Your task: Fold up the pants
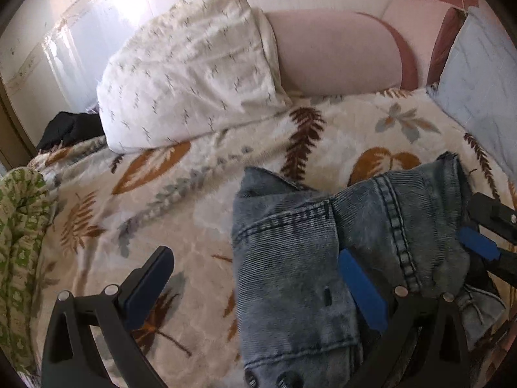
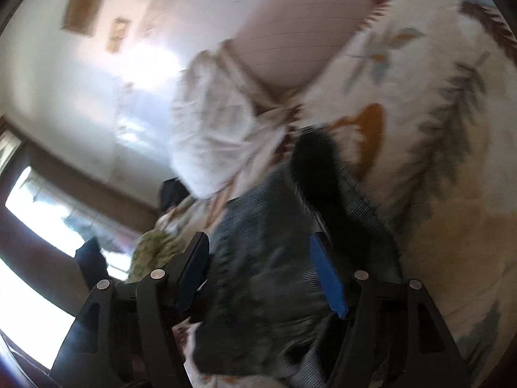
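Observation:
Faded blue denim pants [image 1: 300,258] lie bunched and partly folded on a leaf-print blanket [image 1: 181,187]. My left gripper [image 1: 255,271] is open, its right finger [image 1: 362,287] resting on the denim and its left finger [image 1: 148,281] over the blanket. The right gripper's blue-padded tip [image 1: 478,242] shows at the far right, against the pants. In the blurred right wrist view, my right gripper [image 2: 261,258] is wide open with the pants [image 2: 274,268] lying between its fingers.
A white patterned pillow [image 1: 190,74] and a pink bolster [image 1: 339,51] lie at the bed's head. A light blue cushion [image 1: 481,74] is at the right. A green patterned cloth [image 1: 19,242] and a dark garment [image 1: 71,129] lie at the left.

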